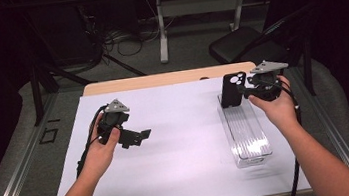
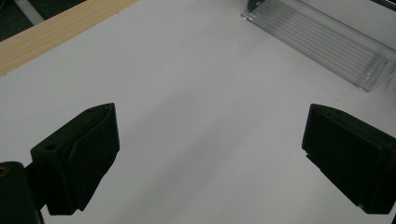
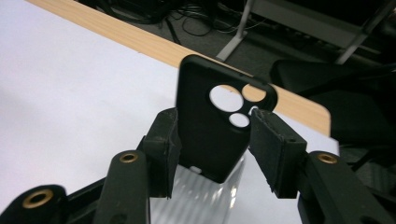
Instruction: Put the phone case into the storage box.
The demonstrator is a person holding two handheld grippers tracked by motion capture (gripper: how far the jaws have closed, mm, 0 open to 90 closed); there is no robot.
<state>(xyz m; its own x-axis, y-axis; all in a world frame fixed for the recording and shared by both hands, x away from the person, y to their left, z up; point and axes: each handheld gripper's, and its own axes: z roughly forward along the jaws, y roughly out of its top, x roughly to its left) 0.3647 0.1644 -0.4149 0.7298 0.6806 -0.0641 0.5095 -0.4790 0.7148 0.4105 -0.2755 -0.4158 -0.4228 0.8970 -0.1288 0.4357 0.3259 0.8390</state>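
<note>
A black phone case (image 1: 232,90) with round camera cutouts stands upright at the far end of a long clear plastic tray (image 1: 249,136). My right gripper (image 1: 242,92) reaches in from the right. In the right gripper view the phone case (image 3: 210,130) sits between the two pads, which touch both its side edges, so my right gripper (image 3: 212,140) is shut on it. The ribbed clear tray (image 3: 205,196) lies just below the case. On the left side of the sheet my left gripper (image 1: 141,134) rests low, pointing right. Its jaws stand wide apart, so my left gripper (image 2: 210,154) is open over bare white paper.
A white sheet (image 1: 183,147) covers most of the wooden table (image 1: 160,79). The clear tray (image 2: 327,42) lies ahead of the left gripper, to the right. Beyond the far edge stand a black chair (image 1: 241,44), a desk leg and cables on the floor.
</note>
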